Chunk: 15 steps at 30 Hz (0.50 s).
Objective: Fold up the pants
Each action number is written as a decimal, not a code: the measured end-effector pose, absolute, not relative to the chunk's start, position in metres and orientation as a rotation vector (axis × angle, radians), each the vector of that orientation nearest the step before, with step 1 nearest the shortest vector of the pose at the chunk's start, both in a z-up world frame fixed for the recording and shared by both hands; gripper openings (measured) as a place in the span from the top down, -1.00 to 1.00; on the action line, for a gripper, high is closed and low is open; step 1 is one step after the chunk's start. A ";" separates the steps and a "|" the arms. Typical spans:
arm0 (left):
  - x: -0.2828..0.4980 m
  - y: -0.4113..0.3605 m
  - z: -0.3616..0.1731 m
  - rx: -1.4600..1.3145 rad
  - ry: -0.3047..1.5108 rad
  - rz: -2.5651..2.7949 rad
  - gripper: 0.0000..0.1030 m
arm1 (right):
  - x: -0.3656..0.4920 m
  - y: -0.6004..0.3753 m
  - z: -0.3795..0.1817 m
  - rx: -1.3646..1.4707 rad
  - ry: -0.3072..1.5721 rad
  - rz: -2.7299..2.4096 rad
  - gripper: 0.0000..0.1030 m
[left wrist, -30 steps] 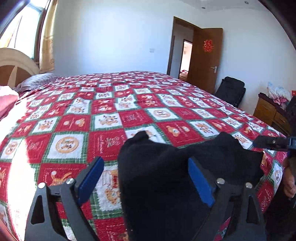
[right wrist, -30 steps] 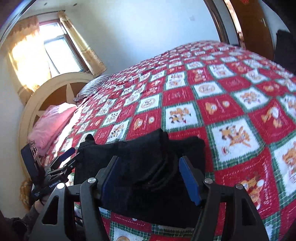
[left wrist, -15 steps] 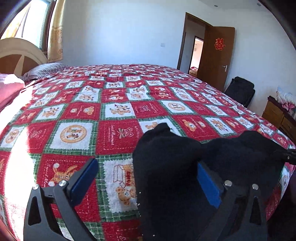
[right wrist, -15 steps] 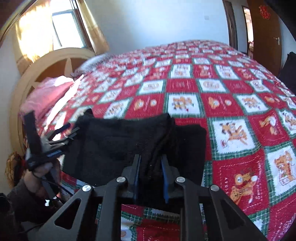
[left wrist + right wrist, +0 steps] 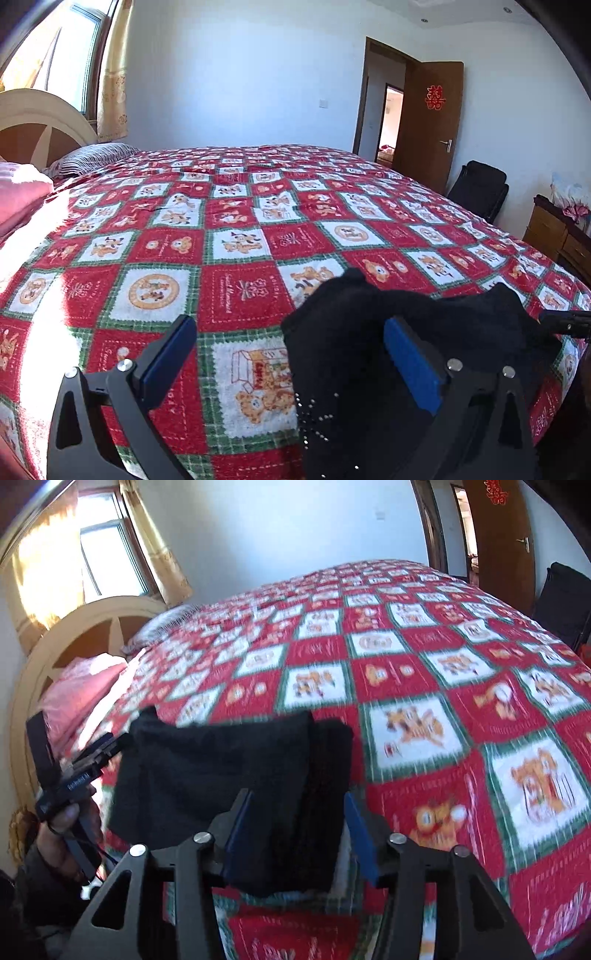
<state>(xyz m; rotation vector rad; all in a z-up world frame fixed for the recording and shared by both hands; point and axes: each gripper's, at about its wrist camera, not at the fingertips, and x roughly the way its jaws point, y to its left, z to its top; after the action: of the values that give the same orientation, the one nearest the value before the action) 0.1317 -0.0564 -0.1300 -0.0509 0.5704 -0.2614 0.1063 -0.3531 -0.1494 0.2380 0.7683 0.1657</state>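
Observation:
The black pants (image 5: 236, 768) lie folded in a thick stack at the near edge of the bed; they also show in the left wrist view (image 5: 369, 354). My left gripper (image 5: 291, 354) is open, its jaws wide apart; the pants' left end sits between them, draped over the right finger (image 5: 410, 362). My right gripper (image 5: 295, 830) is open around the stack's right end, not touching it. The left gripper also shows at the pants' left end in the right wrist view (image 5: 99, 753).
The bed carries a red, white and green checked blanket (image 5: 240, 240). Pink bedding (image 5: 81, 698) and a striped pillow (image 5: 92, 158) lie by the headboard (image 5: 74, 635). A brown door (image 5: 428, 125), black chair (image 5: 478, 188) and wooden dresser (image 5: 557, 236) stand to the right.
My right gripper shut on the pants' right end half a second ago and has opened again. The left gripper stayed open. The pants have settled flatter on the bed.

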 end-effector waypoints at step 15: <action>0.172 -0.057 -0.149 -0.016 0.651 -0.187 -1.00 | 0.161 -0.364 -0.150 0.282 0.741 0.084 0.85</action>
<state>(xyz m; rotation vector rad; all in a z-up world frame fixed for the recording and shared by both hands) 0.1723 -0.0566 -0.1487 -0.0156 0.6513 -0.1870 0.1609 -0.3639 -0.1503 0.2820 0.7415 0.0844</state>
